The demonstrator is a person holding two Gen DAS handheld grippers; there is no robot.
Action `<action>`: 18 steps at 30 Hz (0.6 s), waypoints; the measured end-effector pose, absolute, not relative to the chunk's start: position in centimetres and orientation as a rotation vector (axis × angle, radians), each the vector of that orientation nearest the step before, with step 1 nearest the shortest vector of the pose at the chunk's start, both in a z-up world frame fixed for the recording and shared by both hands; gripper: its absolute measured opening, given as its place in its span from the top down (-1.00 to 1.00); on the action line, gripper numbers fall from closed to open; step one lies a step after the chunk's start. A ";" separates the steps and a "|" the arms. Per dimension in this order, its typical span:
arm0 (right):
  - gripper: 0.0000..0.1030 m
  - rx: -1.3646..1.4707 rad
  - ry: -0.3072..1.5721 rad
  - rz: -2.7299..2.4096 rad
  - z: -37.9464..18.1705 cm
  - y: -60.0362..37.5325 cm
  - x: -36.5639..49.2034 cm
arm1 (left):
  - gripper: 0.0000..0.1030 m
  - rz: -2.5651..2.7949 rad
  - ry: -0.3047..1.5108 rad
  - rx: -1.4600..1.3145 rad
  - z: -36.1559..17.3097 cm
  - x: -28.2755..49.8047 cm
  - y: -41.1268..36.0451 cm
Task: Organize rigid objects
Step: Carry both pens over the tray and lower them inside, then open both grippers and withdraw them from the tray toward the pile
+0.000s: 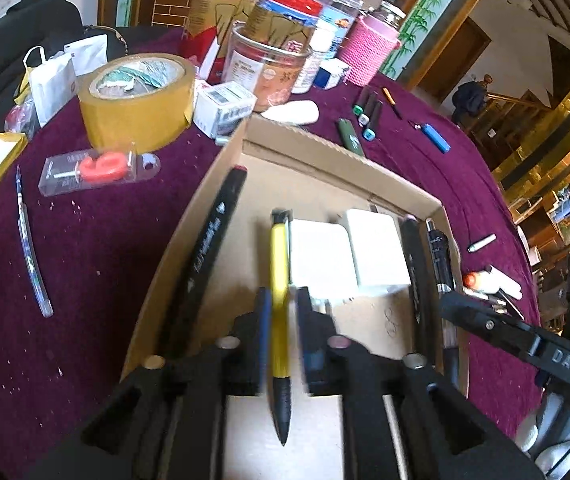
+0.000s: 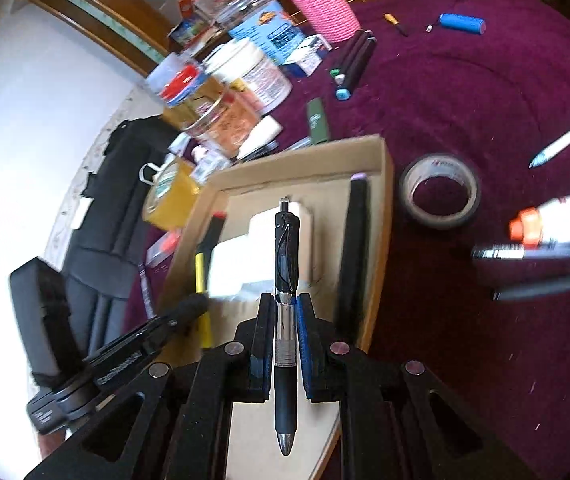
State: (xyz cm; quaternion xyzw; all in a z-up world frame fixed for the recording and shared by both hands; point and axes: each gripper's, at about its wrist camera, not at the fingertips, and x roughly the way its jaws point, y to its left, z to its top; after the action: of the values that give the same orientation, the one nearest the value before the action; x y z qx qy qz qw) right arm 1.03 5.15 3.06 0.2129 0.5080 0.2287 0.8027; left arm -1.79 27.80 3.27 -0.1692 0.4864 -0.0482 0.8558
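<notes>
Plainly, the cardboard box [image 1: 325, 148] spreads under both tools. Left gripper [image 1: 283, 320] has its jaws parted, a gap showing either side of the yellow pen [image 1: 279, 272], which runs twelve to six along the fingers, above the box floor. Right gripper [image 2: 285, 320] is clamped on the black pen [image 2: 286, 280], likewise twelve to six, over the box's right half.

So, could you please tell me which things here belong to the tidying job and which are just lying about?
In the job:
- cardboard box
- yellow pen between the left gripper's fingers
- black pen clamped in the right gripper

Lying about:
- tape roll
- pink knitted cup
- jars
</notes>
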 end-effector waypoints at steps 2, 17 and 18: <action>0.75 0.443 1.093 0.477 2.8 5.2 1.8 | -0.17 -0.122 0.990 -0.395 3.5 -1.8 28.1; 0.30 0.443 0.922 0.397 5.7 -1.1 -1.1 | -0.49 -0.053 1.024 -0.365 2.4 -1.6 27.0; 0.30 0.464 0.913 0.383 5.8 -2.7 -1.6 | -0.49 -0.053 1.028 -0.357 2.4 -2.0 27.0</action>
State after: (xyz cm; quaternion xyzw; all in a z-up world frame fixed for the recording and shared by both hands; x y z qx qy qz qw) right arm -1.60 -2.66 5.78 0.2208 0.4339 0.1822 0.8543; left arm -1.95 26.96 2.36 -0.1697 0.4890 -0.0250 0.8553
